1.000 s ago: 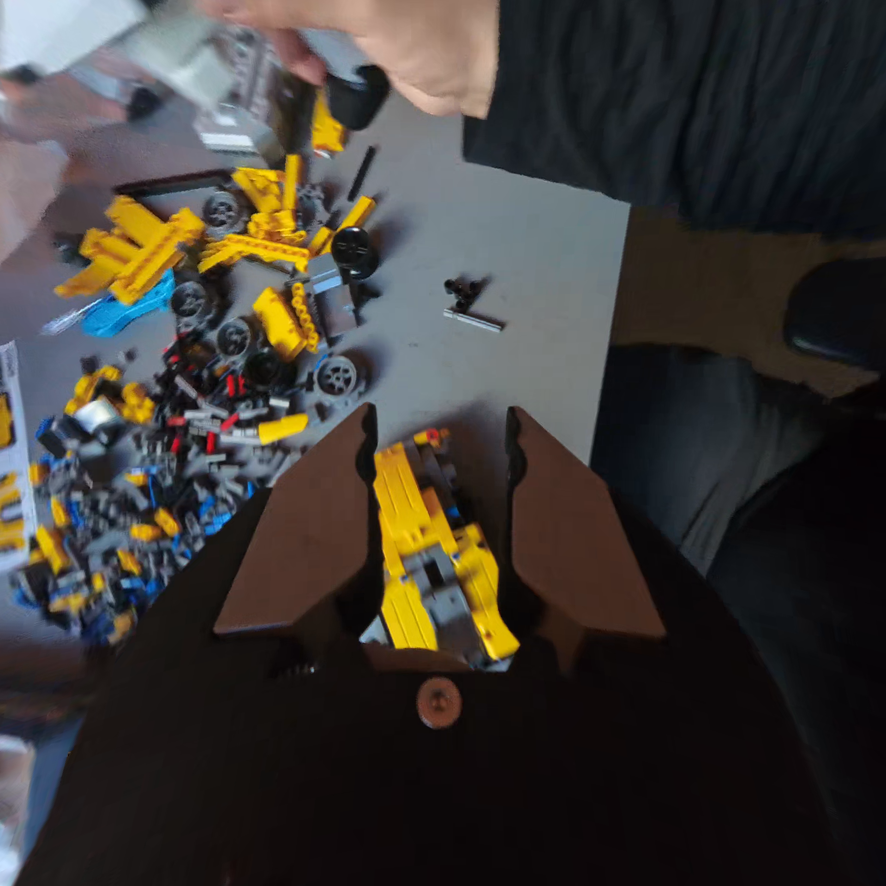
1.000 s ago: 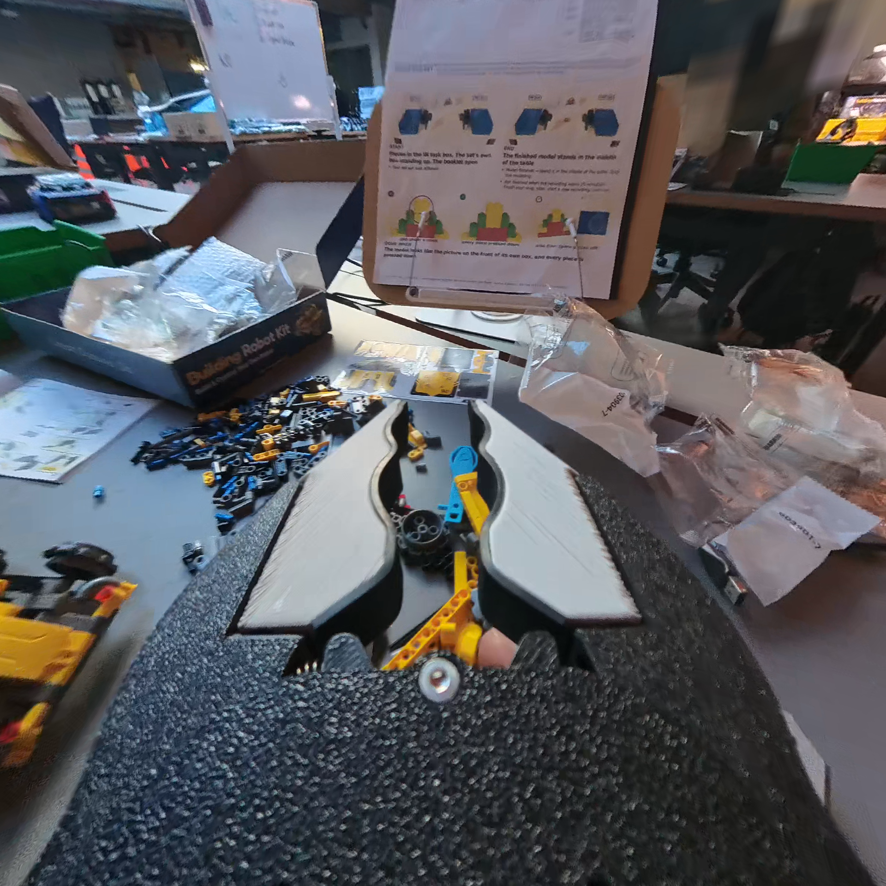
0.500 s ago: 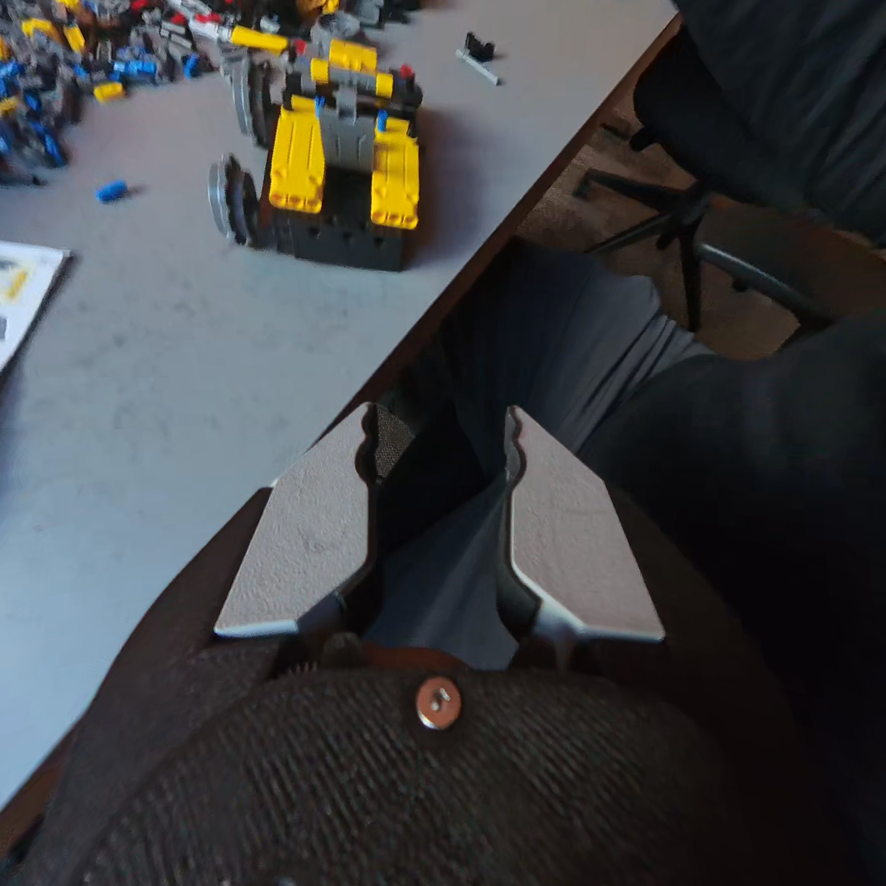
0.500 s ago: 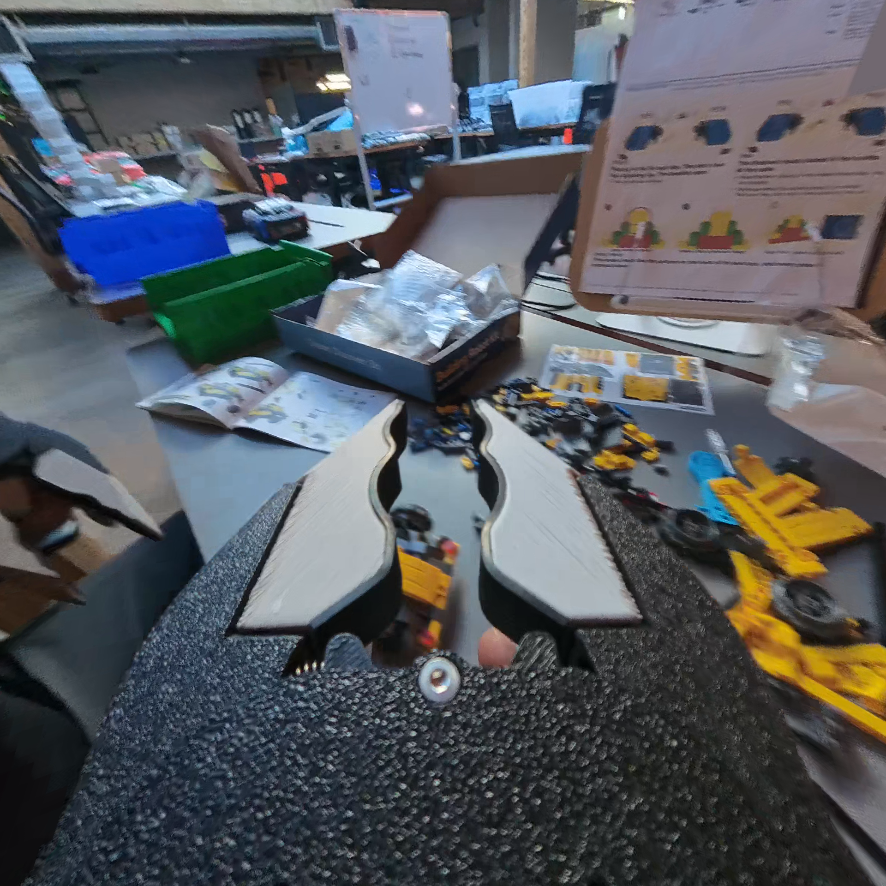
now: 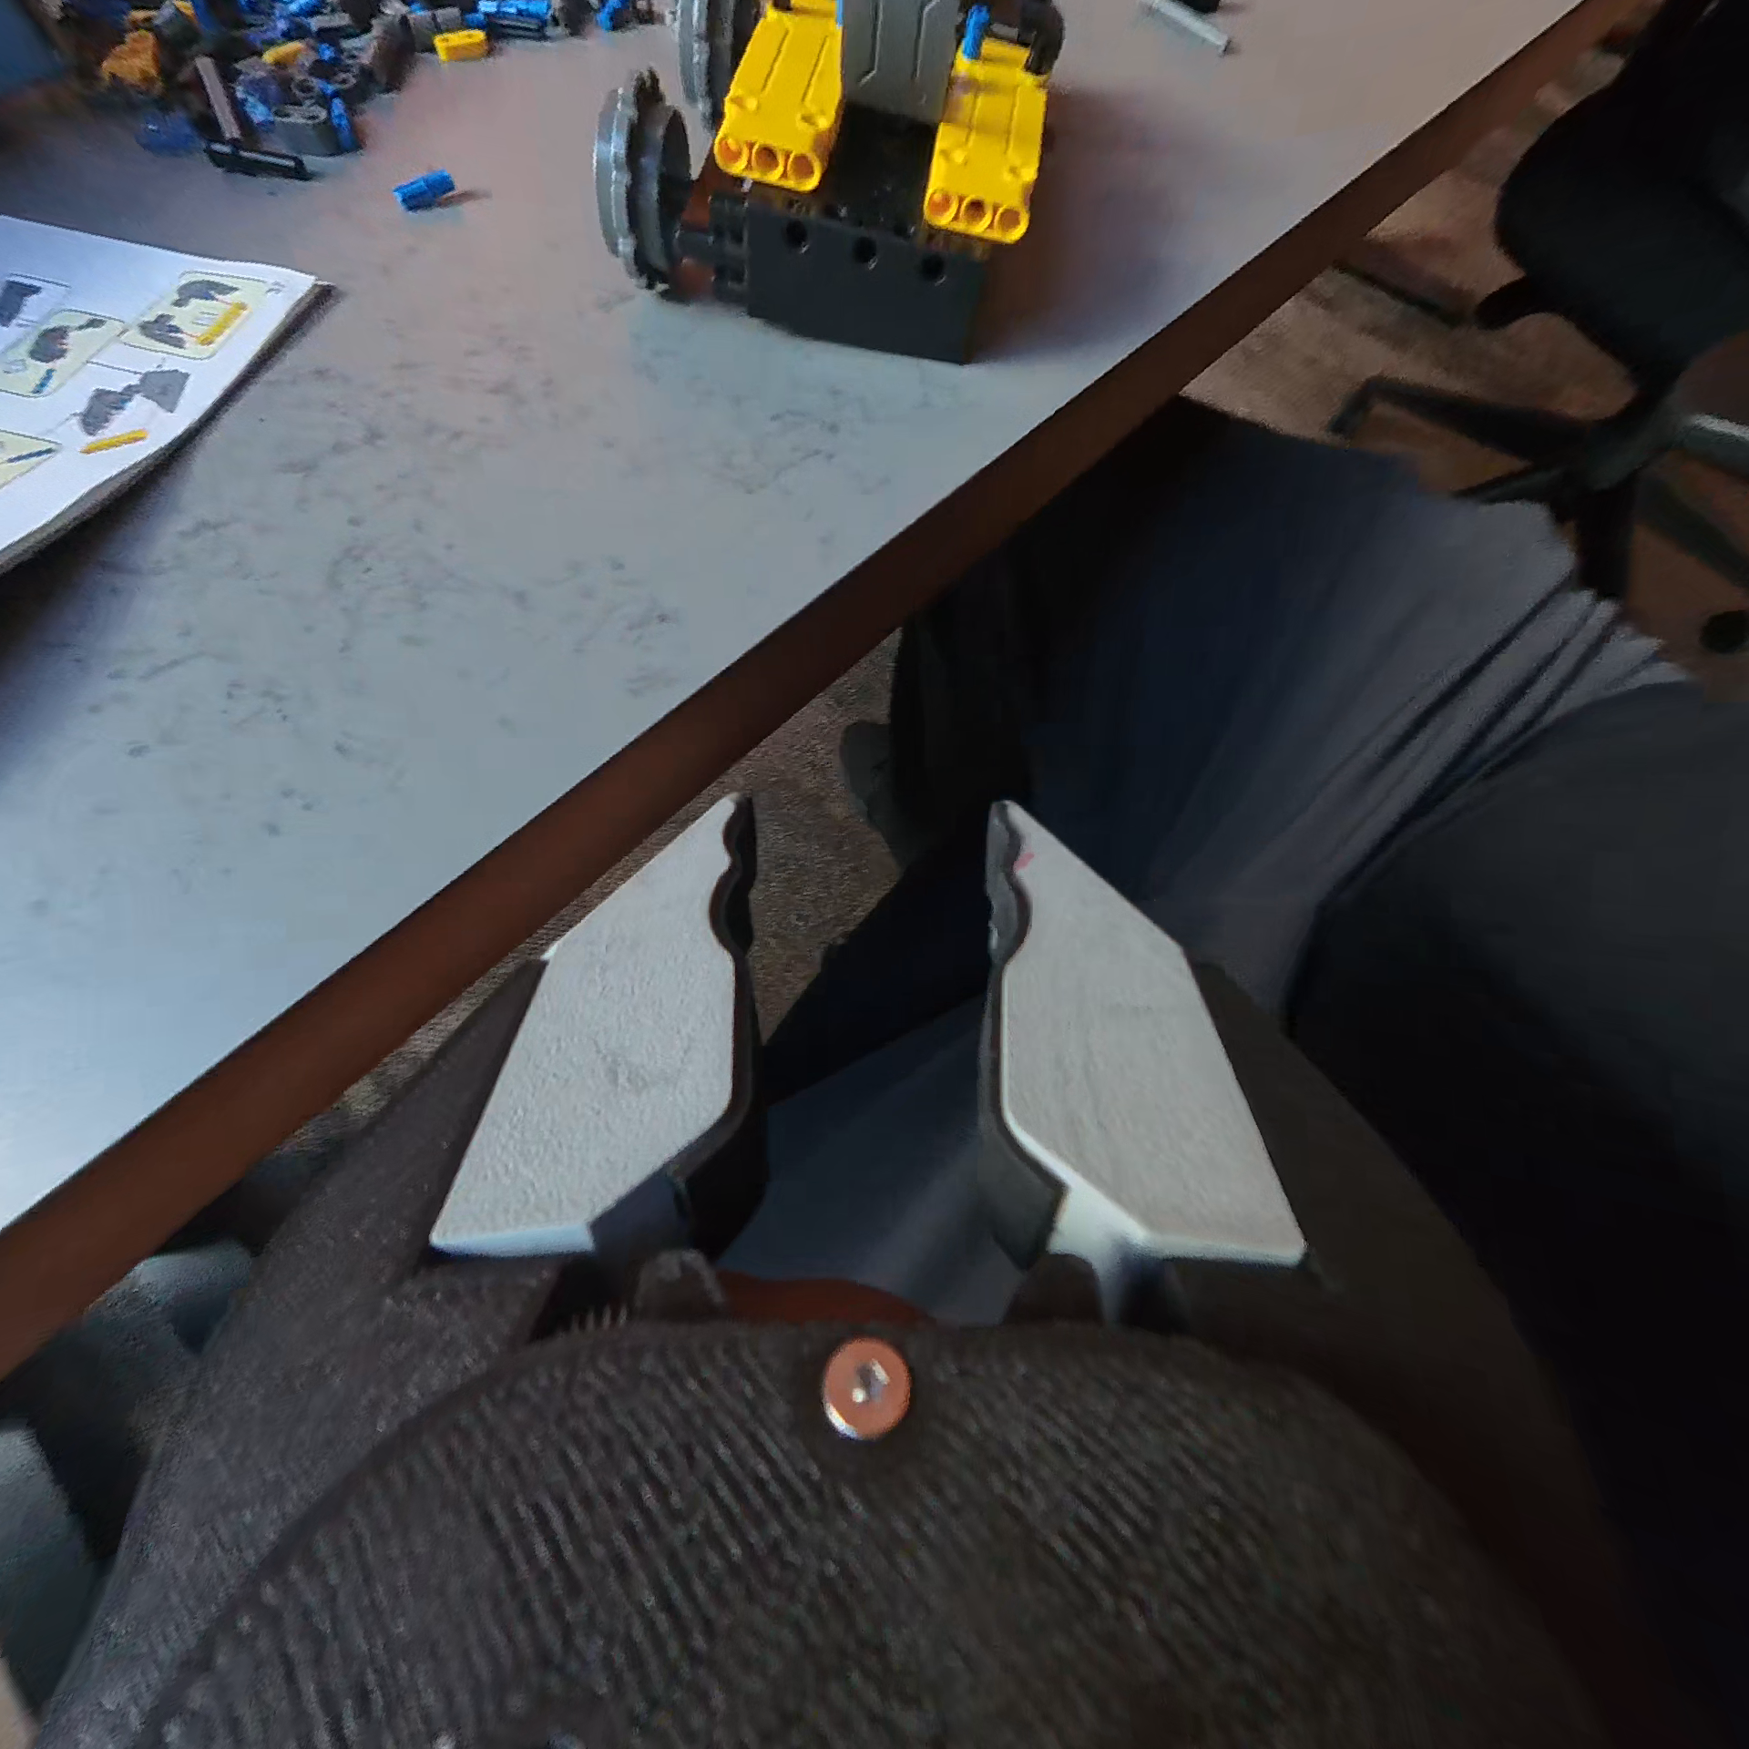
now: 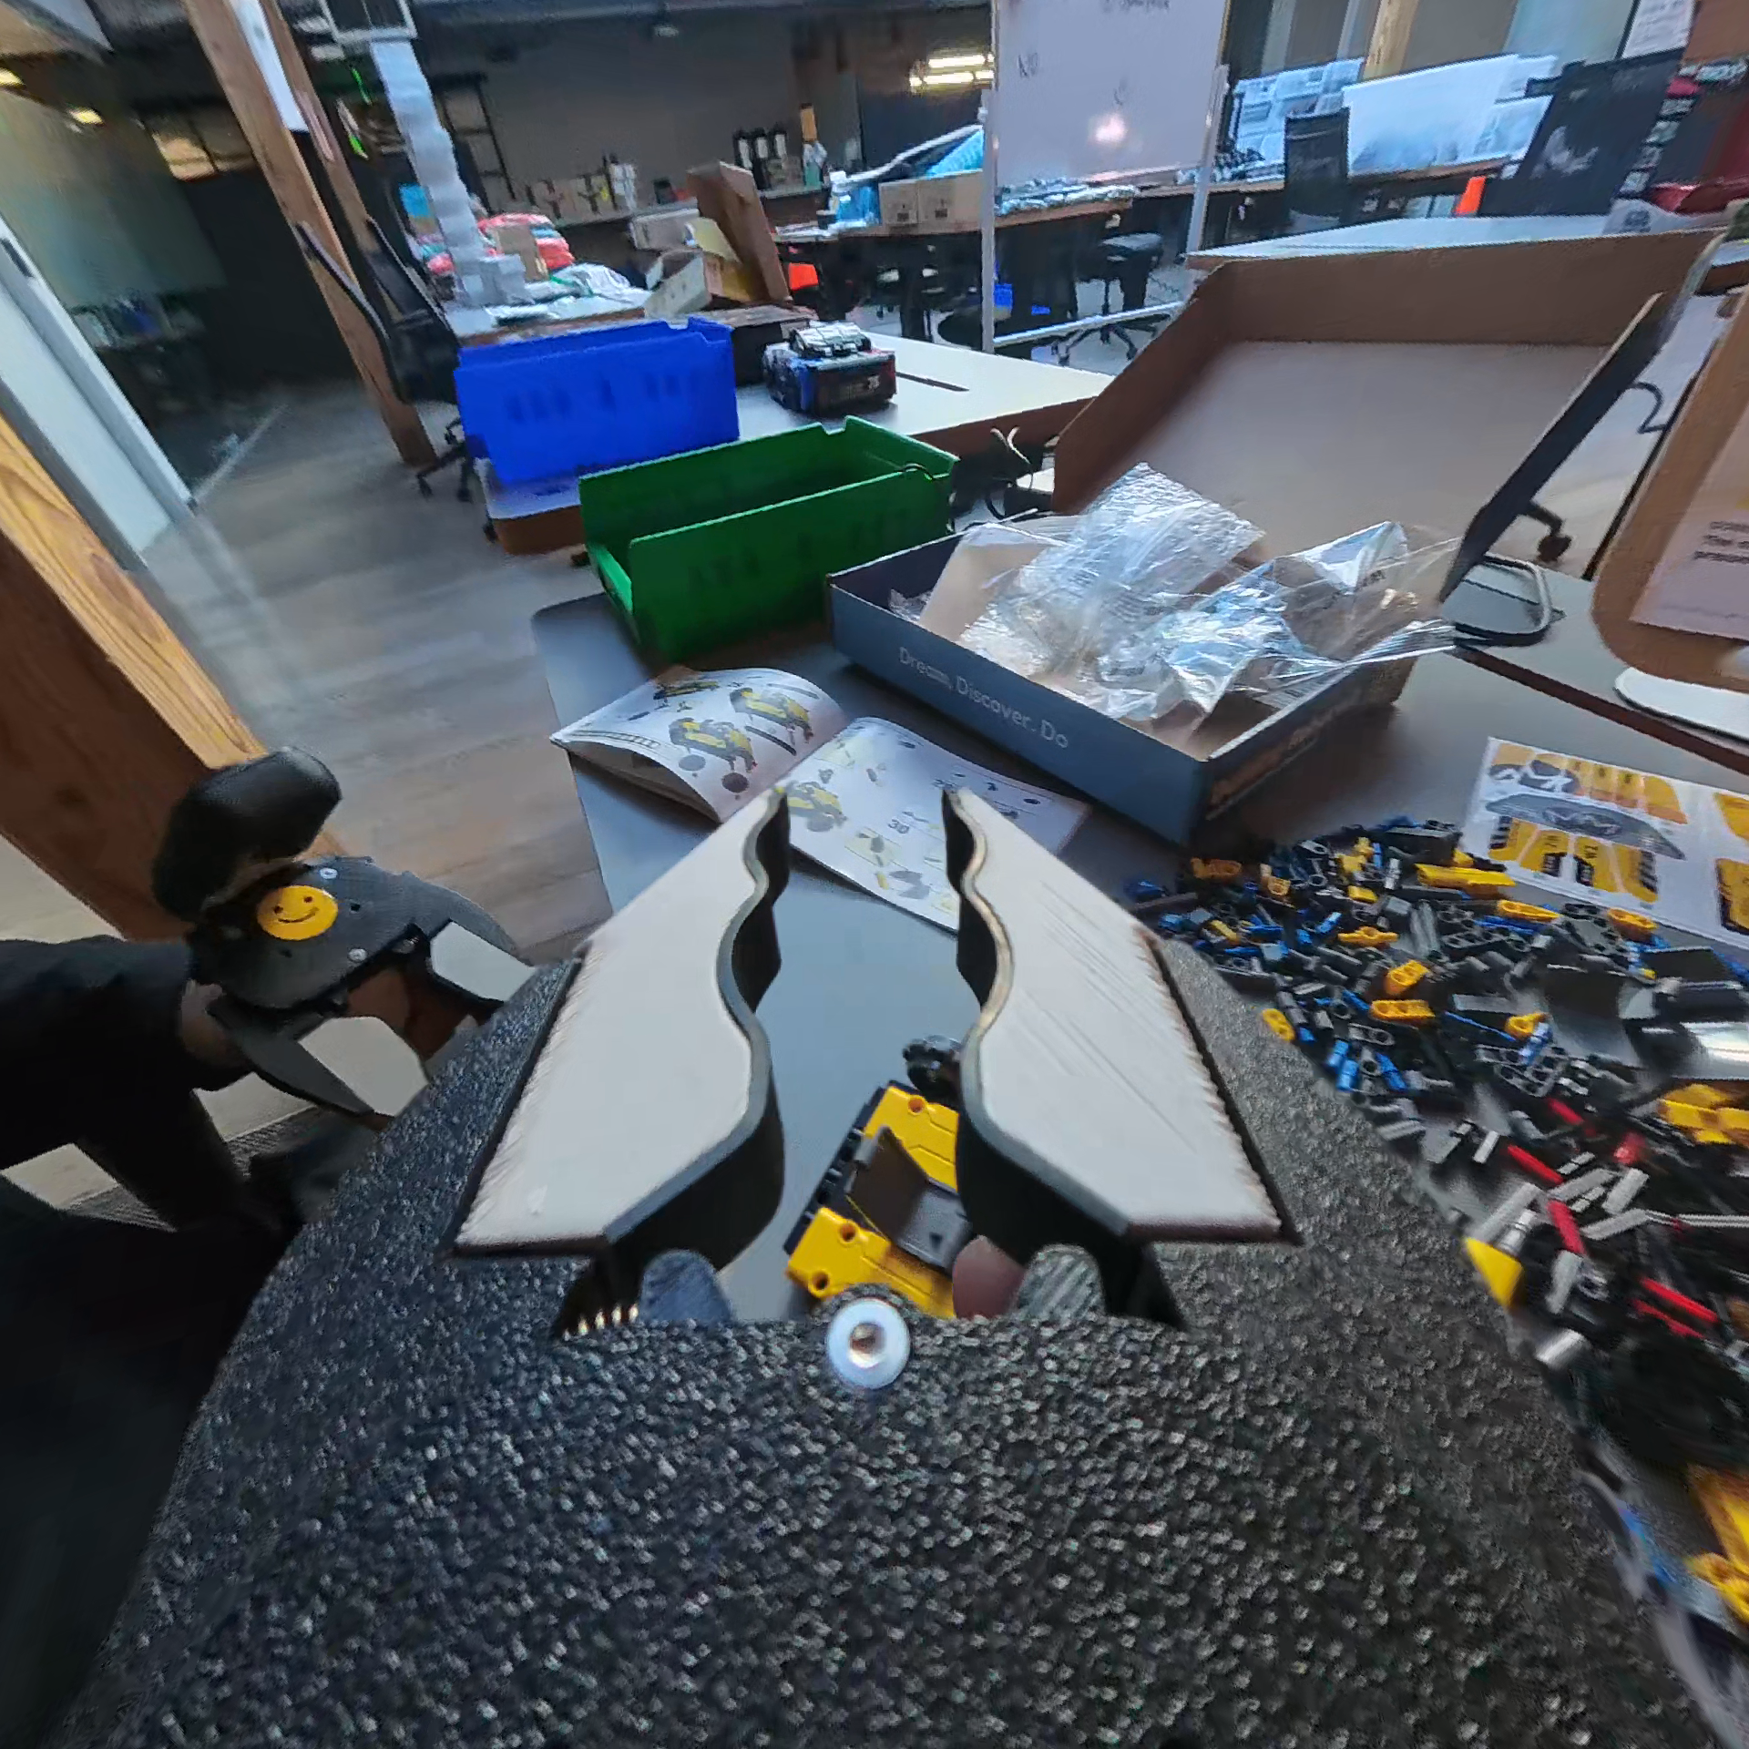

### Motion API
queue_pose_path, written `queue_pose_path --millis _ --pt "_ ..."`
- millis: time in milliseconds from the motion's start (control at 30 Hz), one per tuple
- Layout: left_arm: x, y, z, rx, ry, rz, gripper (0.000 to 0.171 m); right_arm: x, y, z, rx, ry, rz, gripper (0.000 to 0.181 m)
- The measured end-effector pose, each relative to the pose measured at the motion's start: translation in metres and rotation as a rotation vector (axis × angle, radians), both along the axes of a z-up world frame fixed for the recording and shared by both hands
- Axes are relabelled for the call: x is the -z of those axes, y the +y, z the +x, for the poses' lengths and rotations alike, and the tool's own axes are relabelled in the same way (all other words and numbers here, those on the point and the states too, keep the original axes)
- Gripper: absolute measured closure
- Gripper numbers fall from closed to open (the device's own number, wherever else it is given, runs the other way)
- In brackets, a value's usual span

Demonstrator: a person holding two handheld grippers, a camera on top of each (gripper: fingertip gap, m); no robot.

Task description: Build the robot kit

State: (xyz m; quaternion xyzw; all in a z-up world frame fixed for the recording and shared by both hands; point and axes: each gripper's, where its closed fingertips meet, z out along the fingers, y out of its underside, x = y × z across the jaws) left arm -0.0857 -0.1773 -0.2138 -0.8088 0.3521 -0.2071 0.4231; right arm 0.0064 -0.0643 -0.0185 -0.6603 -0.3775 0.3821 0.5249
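- Left gripper (image 5: 869,833): jaws apart, nothing between them; positioned off the table (image 5: 397,587) edge, above the person's trousered lap (image 5: 1325,719).
- Right gripper (image 6: 863,833): jaws apart, empty; above the table, over the yellow-and-black brick vehicle (image 6: 890,1202).
- The vehicle stands near the table edge, with its wheel (image 5: 634,189) beside it.
- Dark cardboard box (image 6: 1041,729): holds crumpled clear plastic bags (image 6: 1174,606).
- Green bin (image 6: 757,558) and blue bin (image 6: 596,397): contents cannot be determined.
- Loose brick pieces (image 6: 1420,965) lie piled beside the box; an open instruction booklet (image 6: 757,748) lies before it.
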Motion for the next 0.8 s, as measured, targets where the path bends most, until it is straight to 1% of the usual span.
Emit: queue_pose_path --millis 67,133,200,267,300,333,467,633,767,800 --pt "-0.002 0.003 -0.002 -0.016 0.011 0.019 0.125 0.005 -0.005 -0.005 -0.029 0.018 -0.011 0.147" --pt "-0.007 0.007 -0.003 -0.035 -0.013 0.039 0.125 0.014 -0.009 -0.009 -0.052 0.018 -0.03 0.146" --pt "-0.013 0.015 -0.01 -0.086 -0.029 0.067 0.122 0.025 -0.01 -0.012 -0.069 0.006 -0.057 0.144" --pt "-0.017 0.021 -0.016 -0.12 -0.051 0.082 0.128 0.032 -0.012 -0.017 -0.083 0.0 -0.064 0.143" --pt "-0.019 0.025 -0.019 -0.144 -0.066 0.093 0.123 0.034 -0.014 -0.02 -0.096 0.0 -0.061 0.142" --pt "-0.023 0.028 -0.023 -0.178 -0.079 0.105 0.112 0.035 -0.018 -0.024 -0.115 0.003 -0.054 0.14" --pt "-0.039 0.03 -0.025 -0.186 -0.173 0.144 0.116 0.037 -0.037 -0.045 -0.208 0.022 -0.016 0.132" --pt "-0.035 0.032 -0.029 -0.199 -0.158 0.132 0.118 0.044 -0.06 -0.074 -0.293 0.025 0.032 0.128" --pt "-0.046 0.035 -0.04 -0.243 -0.185 0.177 0.119 0.04 -0.077 -0.102 -0.283 0.121 0.072 0.128" --pt "-0.048 0.037 -0.045 -0.264 -0.196 0.185 0.12 0.044 -0.082 -0.112 -0.289 0.107 0.08 0.129"
